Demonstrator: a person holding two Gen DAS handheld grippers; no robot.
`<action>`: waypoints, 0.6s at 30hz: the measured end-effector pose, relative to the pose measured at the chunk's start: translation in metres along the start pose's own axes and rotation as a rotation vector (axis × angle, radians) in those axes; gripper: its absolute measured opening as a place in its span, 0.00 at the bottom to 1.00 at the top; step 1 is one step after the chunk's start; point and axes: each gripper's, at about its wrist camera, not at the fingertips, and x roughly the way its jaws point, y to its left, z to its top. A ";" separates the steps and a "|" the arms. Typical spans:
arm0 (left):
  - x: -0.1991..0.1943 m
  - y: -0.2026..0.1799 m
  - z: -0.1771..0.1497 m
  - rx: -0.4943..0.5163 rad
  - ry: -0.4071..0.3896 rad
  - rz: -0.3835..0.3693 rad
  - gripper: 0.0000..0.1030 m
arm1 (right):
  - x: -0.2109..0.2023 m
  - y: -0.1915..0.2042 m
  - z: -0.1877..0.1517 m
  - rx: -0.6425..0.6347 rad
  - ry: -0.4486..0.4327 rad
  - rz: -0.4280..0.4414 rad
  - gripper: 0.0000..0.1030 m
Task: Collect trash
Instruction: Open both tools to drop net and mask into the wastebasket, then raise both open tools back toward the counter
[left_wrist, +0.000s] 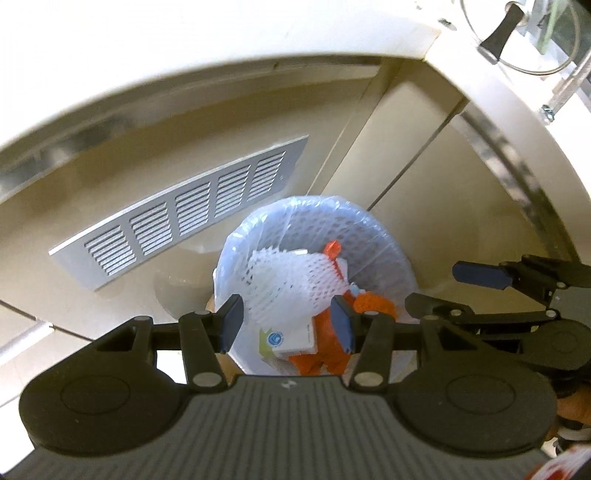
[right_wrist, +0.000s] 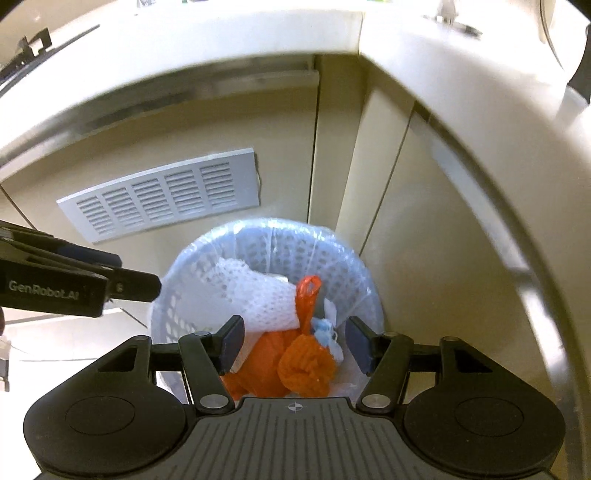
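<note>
the left gripper is held pointing downward, its blue-padded fingers spread wide with nothing clamped between them. the right gripper is held just beside it, likewise aimed downward, its jaws parted and nothing gripped.
</note>
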 end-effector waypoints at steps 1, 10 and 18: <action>-0.003 -0.001 0.001 0.006 -0.007 -0.003 0.46 | -0.004 0.001 0.002 -0.001 -0.008 -0.001 0.59; -0.047 -0.011 0.012 0.077 -0.083 -0.014 0.46 | -0.053 0.006 0.017 0.018 -0.081 -0.010 0.59; -0.079 -0.025 0.024 0.155 -0.149 -0.038 0.47 | -0.100 0.006 0.034 0.046 -0.179 -0.012 0.59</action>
